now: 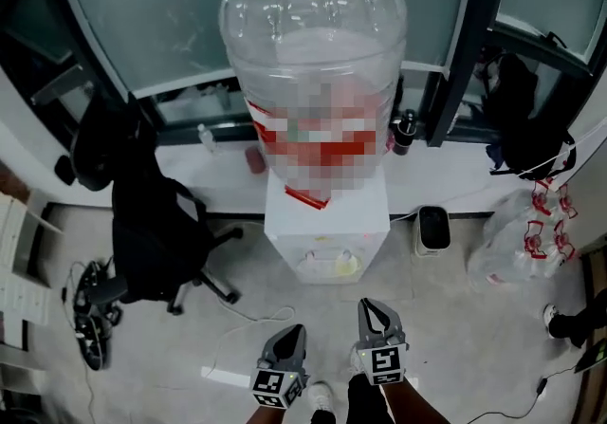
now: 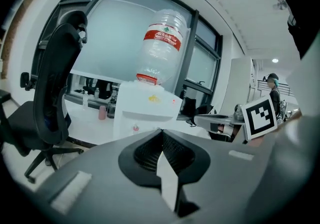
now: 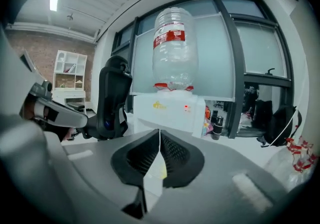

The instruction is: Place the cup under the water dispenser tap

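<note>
Scene: an office corner, where a white water dispenser (image 1: 327, 223) stands on the floor (image 1: 455, 318) in front of a window ledge.
Bottle: a large clear bottle (image 1: 313, 43) sits upside down on the dispenser's top, neck down so that it feeds the taps below.
Left tool: the left tool (image 2: 161, 131) is clenched, jaws tip to tip with nothing between them, and points at the dispenser's front from well back.
Right tool: the right tool (image 3: 159, 131) is clenched too and carries nothing. It is held just beside the left one and aimed the same way.
Cup: neither tool has it. A pale rounded shape (image 1: 316, 267) sits in the tap recess with a yellowish patch beside it. It may be the cup, but it is too small to be sure.
Stance: both tools are low and close to the person's body, apart from the dispenser, probably so they stay clear of the recess.
Progress: if that shape is the cup, the placing looks done. If not, the cup is out of sight.
Surroundings: a black office chair (image 1: 152, 223) stands to the left and a plastic bag (image 1: 517, 232) to the right, both clear of the dispenser's front.
</note>
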The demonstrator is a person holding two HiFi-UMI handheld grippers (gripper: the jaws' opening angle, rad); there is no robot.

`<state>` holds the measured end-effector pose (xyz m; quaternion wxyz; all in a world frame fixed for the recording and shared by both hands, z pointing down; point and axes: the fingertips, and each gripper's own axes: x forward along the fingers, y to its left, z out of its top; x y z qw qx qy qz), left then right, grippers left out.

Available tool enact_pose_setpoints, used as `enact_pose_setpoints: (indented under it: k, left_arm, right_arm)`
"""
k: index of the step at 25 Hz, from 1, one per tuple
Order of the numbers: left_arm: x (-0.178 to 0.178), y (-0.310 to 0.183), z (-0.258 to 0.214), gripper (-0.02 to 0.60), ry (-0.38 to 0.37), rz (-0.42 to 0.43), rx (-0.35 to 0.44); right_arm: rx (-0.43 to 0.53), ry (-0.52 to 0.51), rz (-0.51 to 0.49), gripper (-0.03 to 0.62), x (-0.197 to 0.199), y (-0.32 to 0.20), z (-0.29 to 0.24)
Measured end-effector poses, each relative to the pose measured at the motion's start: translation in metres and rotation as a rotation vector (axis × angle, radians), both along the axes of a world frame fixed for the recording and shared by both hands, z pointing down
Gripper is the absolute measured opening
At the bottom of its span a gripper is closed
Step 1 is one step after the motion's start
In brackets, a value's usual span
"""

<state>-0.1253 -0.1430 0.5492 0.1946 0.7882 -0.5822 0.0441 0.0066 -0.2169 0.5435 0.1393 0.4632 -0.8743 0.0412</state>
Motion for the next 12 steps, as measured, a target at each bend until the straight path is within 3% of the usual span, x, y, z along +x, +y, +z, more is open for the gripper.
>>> enact_pose_setpoints:
  k: [9,12]
  left_arm:
    - [0.002,0.027,-0.059,0.018,-0.027,0.068,0.036]
    - [0.0,0.033,-0.075,0.018,-0.041,0.076,0.058]
  right_arm:
    - [0.013,-0.029,0.009,0.003,0.015,0.048,-0.081]
    - [0.033,0.014,0.006,0.003,0.022,0.063,-0.1]
